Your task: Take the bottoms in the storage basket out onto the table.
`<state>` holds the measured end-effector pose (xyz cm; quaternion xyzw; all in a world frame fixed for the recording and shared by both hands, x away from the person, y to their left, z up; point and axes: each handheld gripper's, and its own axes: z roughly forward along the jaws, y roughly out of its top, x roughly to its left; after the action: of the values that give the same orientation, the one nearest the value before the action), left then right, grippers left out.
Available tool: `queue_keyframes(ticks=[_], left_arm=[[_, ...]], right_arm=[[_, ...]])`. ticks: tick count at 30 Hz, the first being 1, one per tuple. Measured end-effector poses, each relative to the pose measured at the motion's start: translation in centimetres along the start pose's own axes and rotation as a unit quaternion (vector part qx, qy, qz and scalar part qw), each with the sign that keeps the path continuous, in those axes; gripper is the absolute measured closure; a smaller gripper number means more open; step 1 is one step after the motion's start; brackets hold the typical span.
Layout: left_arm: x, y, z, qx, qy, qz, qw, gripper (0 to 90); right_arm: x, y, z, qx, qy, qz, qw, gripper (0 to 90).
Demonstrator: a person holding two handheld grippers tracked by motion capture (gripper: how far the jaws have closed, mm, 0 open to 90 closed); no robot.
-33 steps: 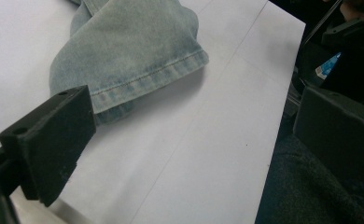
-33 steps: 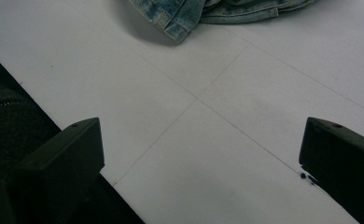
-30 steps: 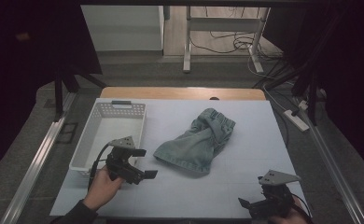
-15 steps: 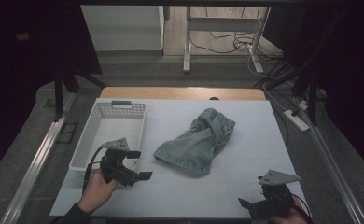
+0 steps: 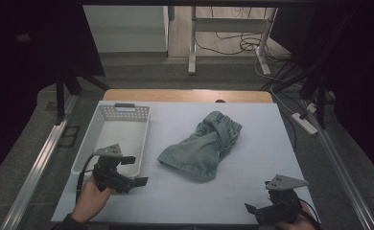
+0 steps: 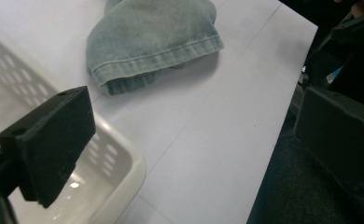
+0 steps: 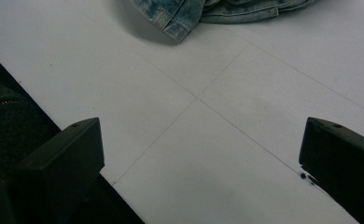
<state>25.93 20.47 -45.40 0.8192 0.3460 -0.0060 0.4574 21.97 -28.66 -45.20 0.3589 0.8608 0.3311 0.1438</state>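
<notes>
Denim shorts (image 5: 202,143) lie mid-table; white basket (image 5: 109,125) left of them. Left gripper (image 5: 132,171) and right gripper (image 5: 254,211) near shorts, both jaws wide, empty.

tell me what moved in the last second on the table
The left hand-held gripper drew back toward the person and slightly left, away from the denim shorts, ending by the near corner of the white basket. It took hold of nothing; its jaws are open. The right hand-held gripper, shorts and basket stayed put.
</notes>
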Motion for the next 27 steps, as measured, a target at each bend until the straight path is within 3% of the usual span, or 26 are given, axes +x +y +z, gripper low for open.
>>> queue_keyframes(ticks=[27], left_arm=[[0.0,-2.2,-2.0,-0.002,0.031,-0.013,0.9994,0.0]], right_arm=[[0.0,0.0,0.0,0.001,-0.001,-0.001,1.0,0.2]])
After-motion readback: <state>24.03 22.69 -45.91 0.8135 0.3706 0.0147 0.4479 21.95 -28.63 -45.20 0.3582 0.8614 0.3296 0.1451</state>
